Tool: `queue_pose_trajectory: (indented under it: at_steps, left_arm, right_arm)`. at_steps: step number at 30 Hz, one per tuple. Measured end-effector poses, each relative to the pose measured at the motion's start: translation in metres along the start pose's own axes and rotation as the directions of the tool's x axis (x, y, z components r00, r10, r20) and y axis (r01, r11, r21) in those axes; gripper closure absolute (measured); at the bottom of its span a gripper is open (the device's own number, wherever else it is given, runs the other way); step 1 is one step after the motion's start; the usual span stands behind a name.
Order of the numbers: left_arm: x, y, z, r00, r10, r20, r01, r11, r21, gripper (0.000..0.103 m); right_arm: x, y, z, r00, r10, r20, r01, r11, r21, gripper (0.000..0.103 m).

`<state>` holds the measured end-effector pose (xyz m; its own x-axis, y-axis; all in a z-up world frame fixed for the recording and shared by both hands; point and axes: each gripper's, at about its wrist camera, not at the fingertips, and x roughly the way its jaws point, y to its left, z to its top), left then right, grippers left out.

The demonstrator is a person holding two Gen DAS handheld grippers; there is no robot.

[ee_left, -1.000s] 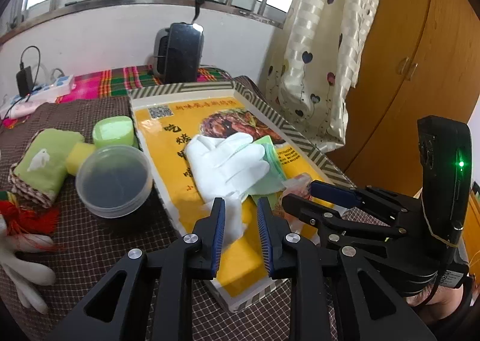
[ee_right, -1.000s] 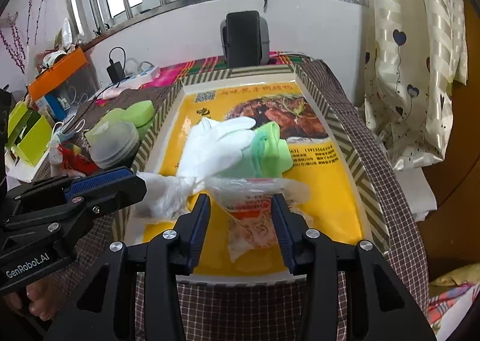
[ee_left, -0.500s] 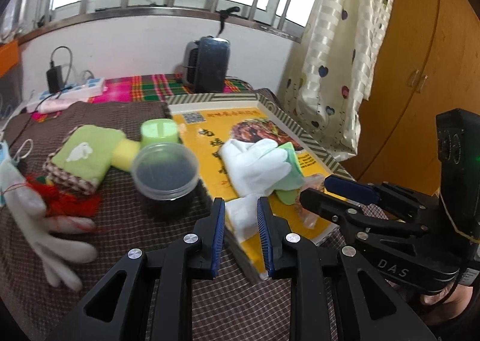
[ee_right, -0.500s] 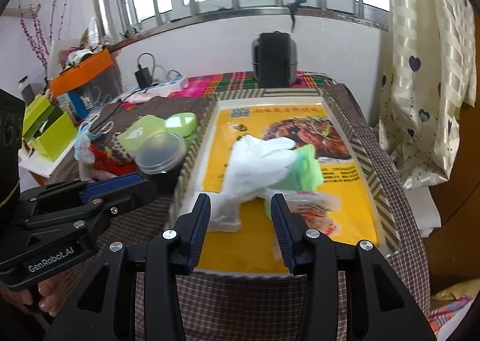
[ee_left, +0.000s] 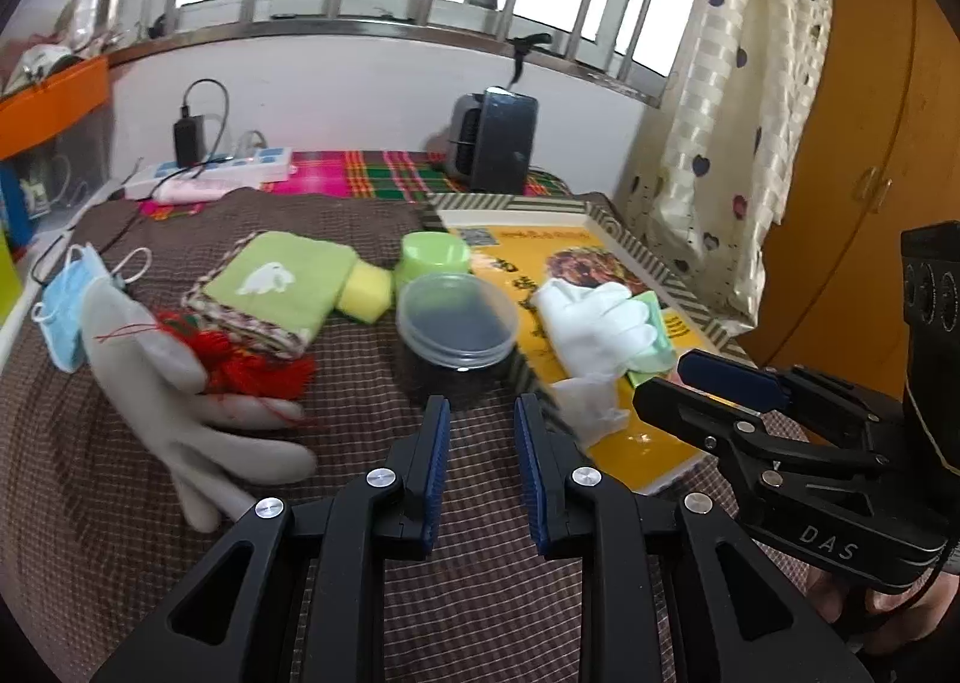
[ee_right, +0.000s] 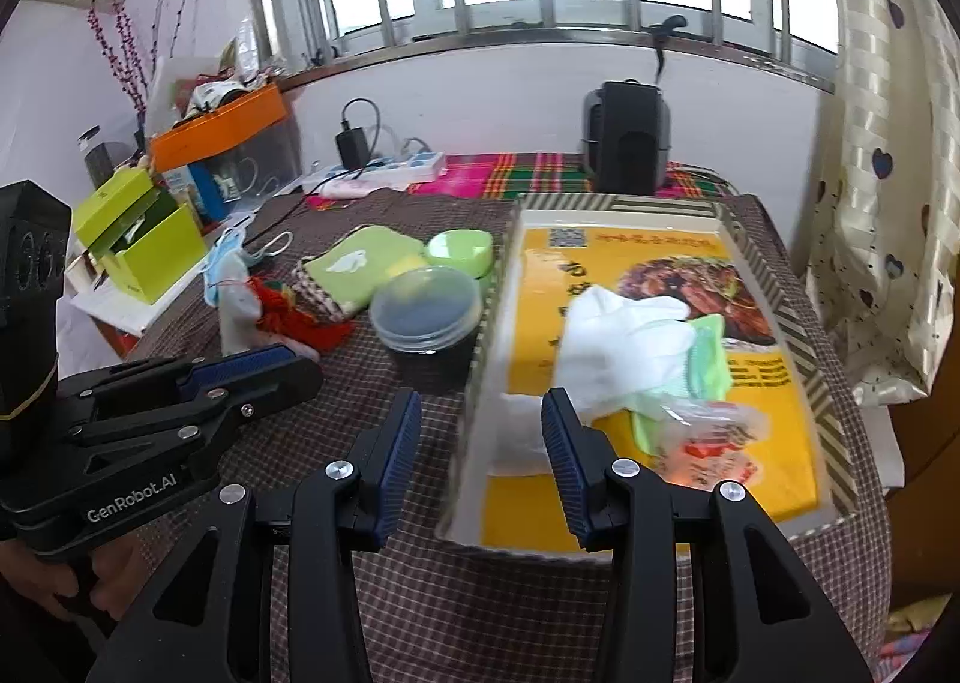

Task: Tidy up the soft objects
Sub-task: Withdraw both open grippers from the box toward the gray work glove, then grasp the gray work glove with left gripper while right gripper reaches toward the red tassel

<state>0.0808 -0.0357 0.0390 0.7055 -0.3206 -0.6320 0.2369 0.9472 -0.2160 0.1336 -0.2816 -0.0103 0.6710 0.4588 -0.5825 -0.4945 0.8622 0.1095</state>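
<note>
White glove (ee_right: pixel 618 344) lies in the yellow tray (ee_right: pixel 774 275) at the surface's right edge; grey glove (ee_left: pixel 180 413) lies near its left edge. Left tongs (ee_left: pixel 480 461) and right tongs (ee_right: pixel 480 452) gape empty.

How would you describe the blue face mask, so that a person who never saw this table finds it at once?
Start at the brown checked tablecloth and go to its left edge, away from the yellow tray. There the blue face mask lies flat, partly under the grey glove. It is the only pale blue item, with white ear loops.
</note>
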Motion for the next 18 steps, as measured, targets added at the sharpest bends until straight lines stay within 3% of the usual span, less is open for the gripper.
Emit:
queue_pose_trajectory:
  at_steps: [10,18]
  left_arm:
    - [-0.015,0.040,-0.009,0.994,0.107,0.026,-0.105,0.992,-0.068,0.073]
    - [-0.023,0.085,-0.017,0.979,0.205,0.024,-0.199,0.968,-0.151,0.064]
  right_arm:
    - [0.010,0.032,0.002,0.997,0.072,-0.012,-0.072,0.995,-0.062,0.060]
    - [0.029,0.063,0.007,0.989,0.144,-0.038,-0.148,0.982,-0.118,0.060]
